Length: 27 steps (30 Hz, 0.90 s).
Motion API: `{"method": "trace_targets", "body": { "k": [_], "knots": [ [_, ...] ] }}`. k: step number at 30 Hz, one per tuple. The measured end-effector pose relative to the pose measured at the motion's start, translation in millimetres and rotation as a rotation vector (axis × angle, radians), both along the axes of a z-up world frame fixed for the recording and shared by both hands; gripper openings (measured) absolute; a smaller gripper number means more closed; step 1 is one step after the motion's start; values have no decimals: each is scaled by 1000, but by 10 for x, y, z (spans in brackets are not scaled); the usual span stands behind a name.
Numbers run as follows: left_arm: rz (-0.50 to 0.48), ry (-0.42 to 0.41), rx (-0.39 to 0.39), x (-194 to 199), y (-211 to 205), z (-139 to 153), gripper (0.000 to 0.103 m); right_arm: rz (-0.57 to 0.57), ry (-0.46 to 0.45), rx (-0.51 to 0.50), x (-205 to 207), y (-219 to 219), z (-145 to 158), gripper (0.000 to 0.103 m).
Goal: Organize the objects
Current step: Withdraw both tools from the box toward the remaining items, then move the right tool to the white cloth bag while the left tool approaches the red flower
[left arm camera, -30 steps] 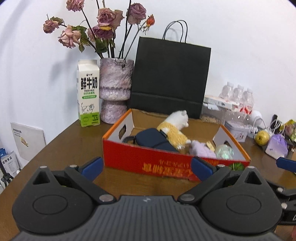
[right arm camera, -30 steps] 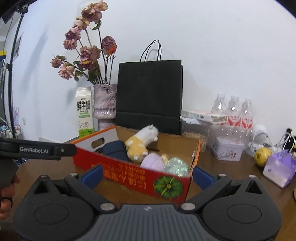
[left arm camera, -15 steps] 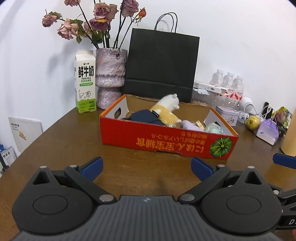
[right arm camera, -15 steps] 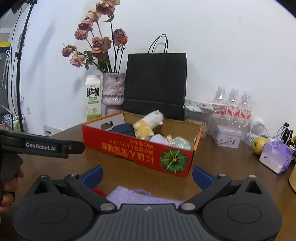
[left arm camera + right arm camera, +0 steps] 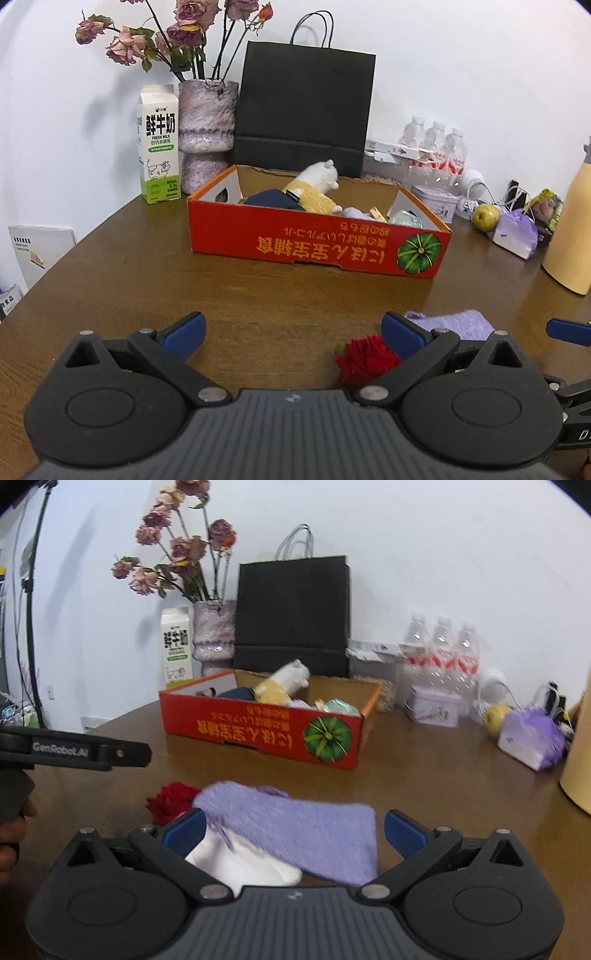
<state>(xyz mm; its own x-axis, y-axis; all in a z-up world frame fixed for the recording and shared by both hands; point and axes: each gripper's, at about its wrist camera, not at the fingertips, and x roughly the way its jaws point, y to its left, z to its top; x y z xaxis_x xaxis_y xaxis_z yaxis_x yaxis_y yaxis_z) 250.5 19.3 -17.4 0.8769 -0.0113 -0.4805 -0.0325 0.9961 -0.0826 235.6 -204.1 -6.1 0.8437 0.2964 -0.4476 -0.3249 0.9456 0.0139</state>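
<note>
The left tool (image 5: 291, 328) sits low over the brown desk (image 5: 122, 266) with its blue-tipped fingers spread wide, nothing between them. A red fabric rose (image 5: 364, 360) lies on the desk just inside its right finger. The right tool (image 5: 293, 829) is also spread wide, and between its fingers lie a lilac knitted cloth (image 5: 295, 830) overlapping a white cloth (image 5: 243, 867); neither finger presses them. The rose (image 5: 168, 803) shows at the lilac cloth's left edge. Farther back stands the red cardboard box (image 5: 314, 243) with a green pumpkin printed on its front, holding a plush toy (image 5: 314, 188), a dark blue pouch (image 5: 273, 199) and a shiny foil ball (image 5: 338, 707). Behind it are a milk carton (image 5: 159, 144), a vase of dried roses (image 5: 207, 129) and a black paper bag (image 5: 306, 110).
</note>
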Motion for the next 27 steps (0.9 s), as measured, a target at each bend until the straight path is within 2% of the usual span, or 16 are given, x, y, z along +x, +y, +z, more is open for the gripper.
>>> {"method": "trace_targets", "body": {
  "k": [7, 12, 18, 21, 27],
  "knots": [
    [-27, 30, 4, -29, -20, -54, 103, -28, 81, 27, 23, -124, -121, 103],
    [-20, 45, 2, -14, -2, -63, 103, -9, 103, 50, 84, -103, -141, 103],
    [-9, 62, -17, 4, 60, -57, 103, 59, 150, 136, 203, -100, -117, 103],
    [1, 60, -12, -4, 68, -46, 103, 104, 160, 113, 119, 16, -114, 103],
    [23, 67, -18, -12, 122, -33, 103, 110, 218, 71, 53, 337, -163, 103]
  ]
}}
